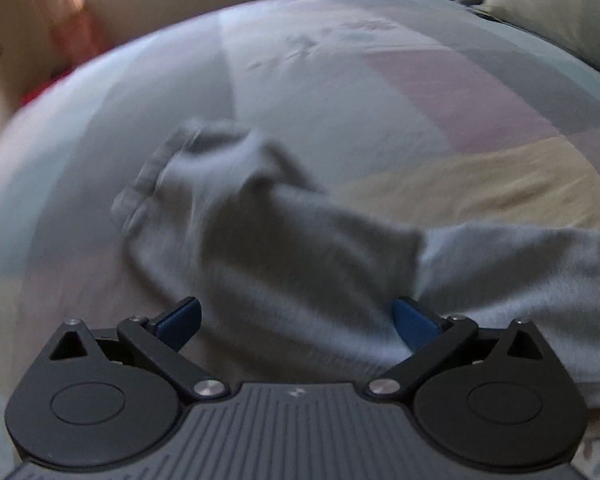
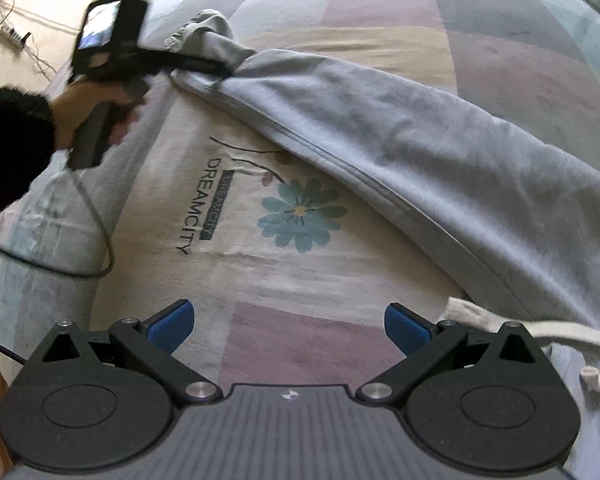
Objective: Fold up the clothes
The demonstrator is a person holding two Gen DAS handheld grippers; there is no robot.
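The left wrist view looks forward along the open fingers of the left hand-held gripper (image 1: 298,322), close over the grey garment (image 1: 268,240) and across the bed (image 1: 340,72) toward the pillows (image 1: 556,12). The right wrist view sits low over the bed's near edge behind the right hand-held gripper (image 2: 290,328), facing the same garment. It also shows the left hand-held gripper from outside, up at the far left.

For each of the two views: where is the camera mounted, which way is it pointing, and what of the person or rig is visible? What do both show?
Left wrist: on the left gripper, facing forward over the grey garment across the bed; only its own open fingers show.
Right wrist: on the right gripper, facing across the printed sheet toward the person's hand on the other gripper; own fingers open, empty.
Shared: the grey garment and bed.
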